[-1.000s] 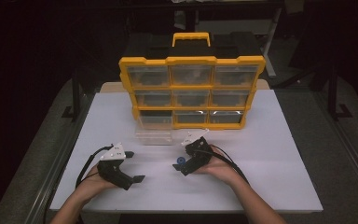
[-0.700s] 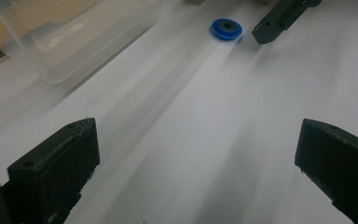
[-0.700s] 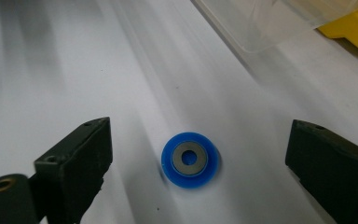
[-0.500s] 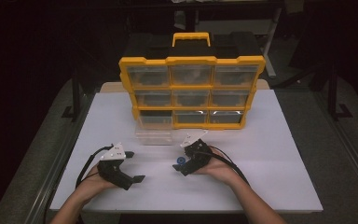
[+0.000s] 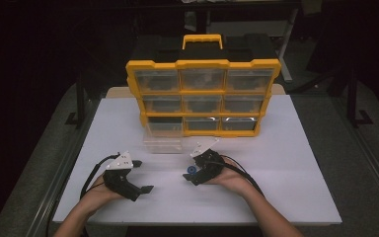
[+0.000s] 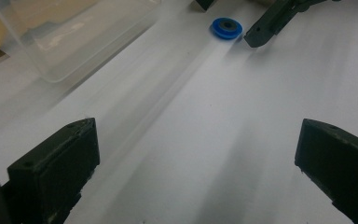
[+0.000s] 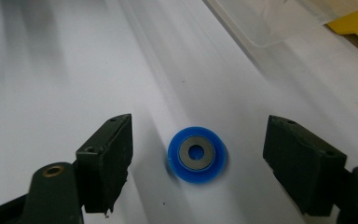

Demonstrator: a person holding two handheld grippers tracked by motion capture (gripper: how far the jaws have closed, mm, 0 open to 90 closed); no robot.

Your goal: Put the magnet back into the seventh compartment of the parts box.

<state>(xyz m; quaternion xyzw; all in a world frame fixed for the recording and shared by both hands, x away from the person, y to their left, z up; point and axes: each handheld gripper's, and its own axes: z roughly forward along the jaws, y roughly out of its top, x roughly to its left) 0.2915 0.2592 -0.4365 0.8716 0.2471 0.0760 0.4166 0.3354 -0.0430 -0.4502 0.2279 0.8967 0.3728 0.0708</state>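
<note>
Lying flat on the white tabletop (image 5: pixel 276 163), a blue disc (image 7: pixel 197 154) with a grey washer-like centre and a dark hole sits between the jaws of the right claw (image 7: pixel 198 161). Its flat face is up, so its axis runs straight up from the tabletop; being round, it has no long axis along the surface. Both right jaws stand clear of it, one on each side, released and not touching it.

In the high view the disc (image 5: pixel 191 171) is a small blue spot at the tip of the right claw (image 5: pixel 193 174); the jaws there merge into a dark mass and their gap is hard to read. The hand (image 5: pixel 234 178) behind it rests on the tabletop.

Left claw (image 6: pixel 193 154): jaws spread wide, released, nothing between them but bare tabletop. In its view the disc (image 6: pixel 227 27) lies well ahead, with one right jaw tip just beside it; the rest of that claw is cut off by the top edge. In the high view the left claw (image 5: pixel 140 176) lies well apart from the right one.

A clear tray (image 5: pixel 163 143) stands in front of the yellow organizer (image 5: pixel 202 64), touching or just short of its base; which cannot be told. In both gripper views the tray is cut off by the frame edge: (image 6: pixel 70 32), (image 7: pixel 284 16). Whether it holds anything is not clear.

The organizer stands upright with three rows of three clear drawers; the lower-left bay (image 5: pixel 163 126) looks dark. Drawer contents are too blurred to make out. Surroundings beyond the tabletop are dark.
</note>
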